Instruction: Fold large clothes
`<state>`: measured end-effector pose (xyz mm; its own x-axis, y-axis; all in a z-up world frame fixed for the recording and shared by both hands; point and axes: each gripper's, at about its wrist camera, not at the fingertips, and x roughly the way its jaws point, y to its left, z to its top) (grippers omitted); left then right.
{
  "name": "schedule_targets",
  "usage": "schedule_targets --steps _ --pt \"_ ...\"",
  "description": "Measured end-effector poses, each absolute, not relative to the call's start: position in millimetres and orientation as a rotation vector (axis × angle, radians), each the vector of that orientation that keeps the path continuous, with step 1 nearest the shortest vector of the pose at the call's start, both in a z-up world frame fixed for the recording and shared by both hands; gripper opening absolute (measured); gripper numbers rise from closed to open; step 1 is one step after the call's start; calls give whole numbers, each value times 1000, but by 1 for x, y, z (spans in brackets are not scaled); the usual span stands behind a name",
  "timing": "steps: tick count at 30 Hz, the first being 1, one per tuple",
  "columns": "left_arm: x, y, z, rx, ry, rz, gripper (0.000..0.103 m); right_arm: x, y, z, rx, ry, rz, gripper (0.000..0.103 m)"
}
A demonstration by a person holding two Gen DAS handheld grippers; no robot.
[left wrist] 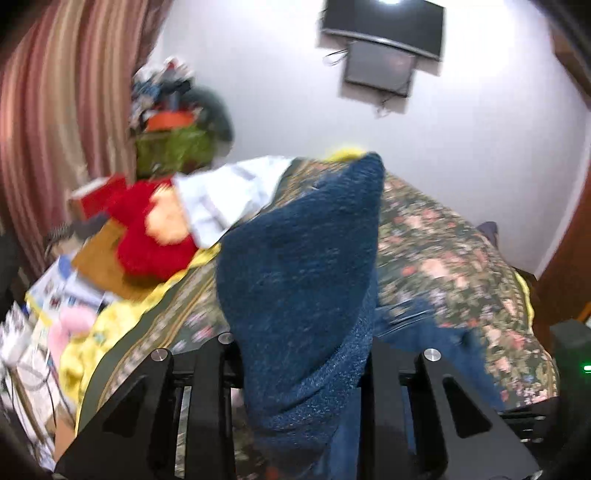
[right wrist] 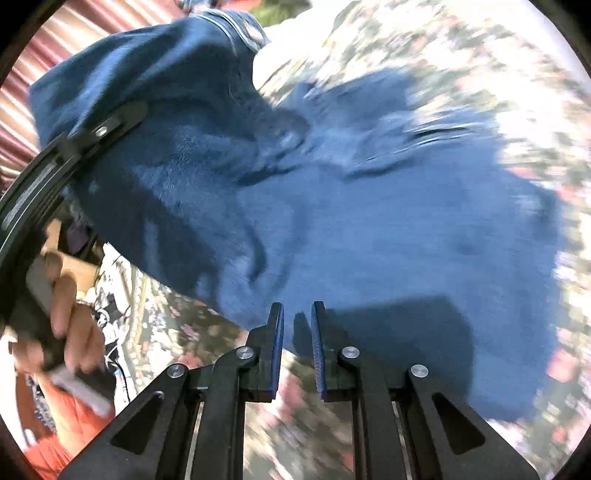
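A large dark blue fleece garment rises in a bunched fold straight ahead in the left wrist view. My left gripper is shut on it, and the cloth hides the fingertips. The right wrist view shows the same garment spread over the floral bedspread, its upper left part lifted by the left gripper. My right gripper hangs shut above the garment's near edge. Its blue pads stand a narrow slit apart, and no cloth shows pinched between them.
The bed fills the middle. A red plush toy, a white folded cloth and boxes crowd its left side. A striped curtain hangs left, a wall screen above. A person's hand and orange sleeve are nearby.
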<state>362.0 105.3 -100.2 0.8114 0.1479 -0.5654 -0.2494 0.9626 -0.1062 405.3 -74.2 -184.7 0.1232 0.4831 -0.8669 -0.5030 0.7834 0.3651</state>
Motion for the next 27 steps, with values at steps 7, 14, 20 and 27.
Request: schedule_targets --steps 7,14,20,27 --pt "387 -1 -77 -36 565 64 25 386 -196 -142 105 1147 537 10" --pt "383 -94 -145 203 747 -94 25 353 -262 -133 135 1116 424 10" --pt "364 -112 -178 322 814 -142 32 336 -288 -129 143 1105 399 10" --pt "326 -86 -152 203 834 -265 74 328 -279 -108 95 1048 426 10"
